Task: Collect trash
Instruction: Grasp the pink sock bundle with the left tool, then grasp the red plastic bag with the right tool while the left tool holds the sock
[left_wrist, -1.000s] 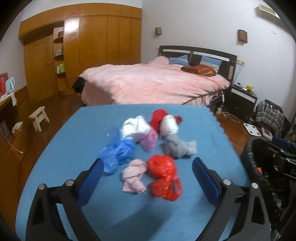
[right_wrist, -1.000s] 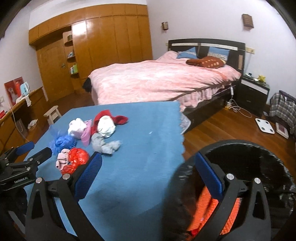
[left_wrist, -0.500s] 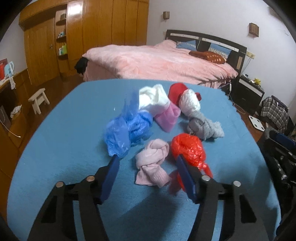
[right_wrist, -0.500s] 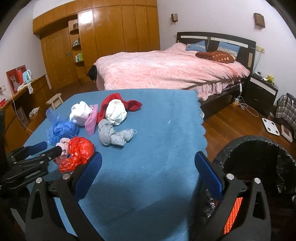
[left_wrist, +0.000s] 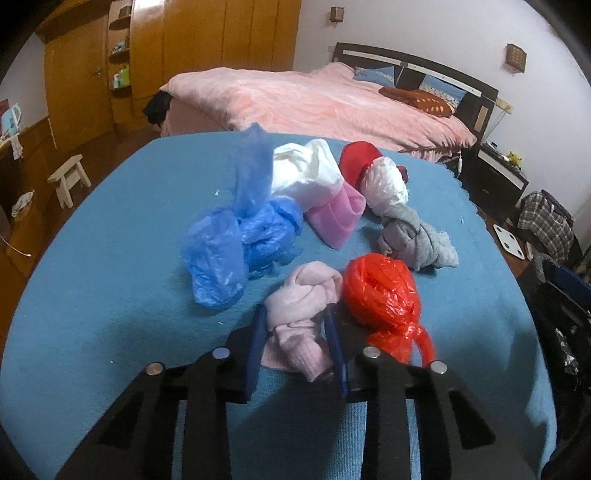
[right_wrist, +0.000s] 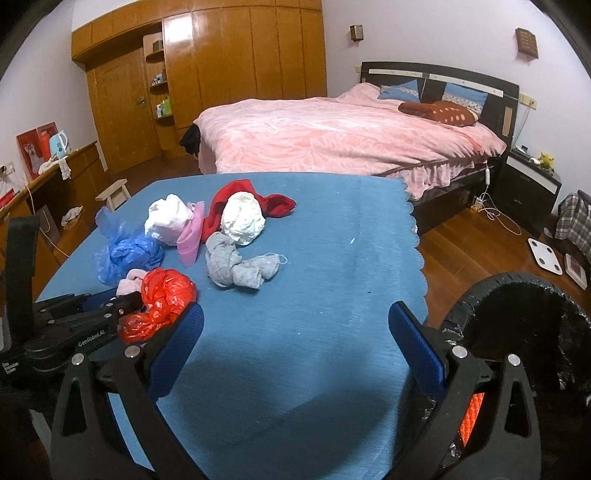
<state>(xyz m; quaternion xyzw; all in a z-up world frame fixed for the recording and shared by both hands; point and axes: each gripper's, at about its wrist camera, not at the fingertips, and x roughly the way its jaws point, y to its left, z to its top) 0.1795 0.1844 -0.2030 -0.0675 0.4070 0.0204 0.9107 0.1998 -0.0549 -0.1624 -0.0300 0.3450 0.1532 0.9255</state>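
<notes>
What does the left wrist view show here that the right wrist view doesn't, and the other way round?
Only the left wrist view: the left gripper from behind, its jaws, which have just been closing, pressed on the pink knotted cloth.
Only the right wrist view: the right gripper, open over bare blue cloth, and the black-lined bin's mouth.
Both: the pile, with the blue bag, red bag, grey knotted cloth, and the bed.
</notes>
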